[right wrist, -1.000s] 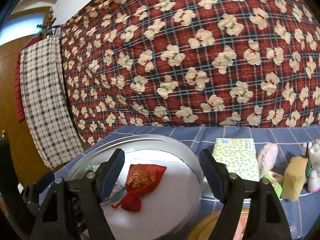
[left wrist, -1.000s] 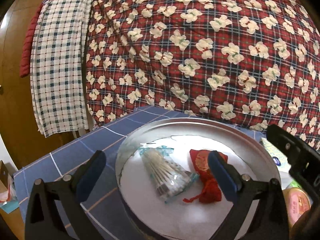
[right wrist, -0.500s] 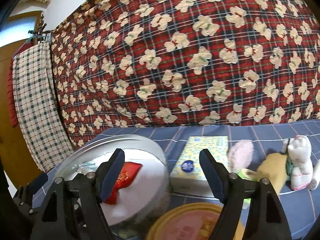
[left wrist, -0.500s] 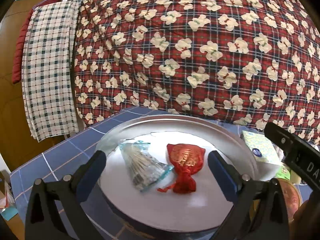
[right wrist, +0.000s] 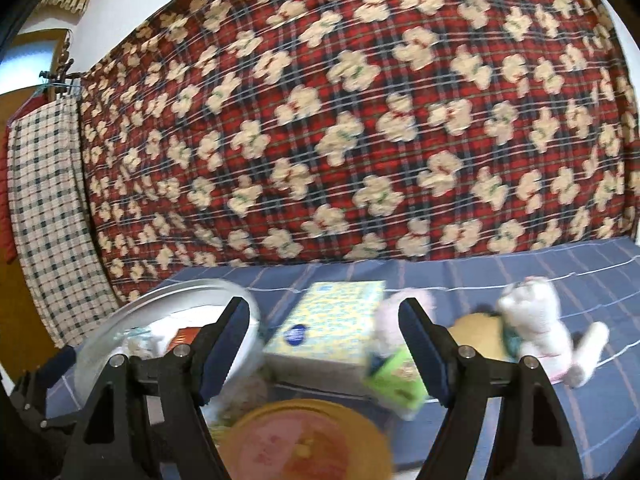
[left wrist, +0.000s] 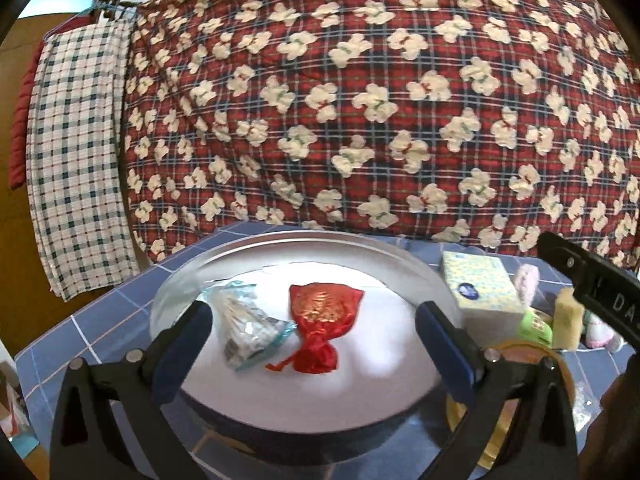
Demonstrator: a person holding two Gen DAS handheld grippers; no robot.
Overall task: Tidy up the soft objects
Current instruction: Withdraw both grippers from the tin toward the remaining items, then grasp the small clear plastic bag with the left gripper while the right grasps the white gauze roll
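Both grippers, left gripper [left wrist: 310,338] and right gripper [right wrist: 324,336], swung rightward.

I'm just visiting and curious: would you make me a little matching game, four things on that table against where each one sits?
Things:
1. red satin drawstring pouch
2. yellow dotted tissue box
3. white plush cat toy
4. clear plastic bag of cotton swabs

Places:
A. far right on the blue cloth
B. in the round metal tin, right of the bag
C. in the tin, left side
D. just right of the tin

Pairs: 1-B, 2-D, 3-A, 4-C
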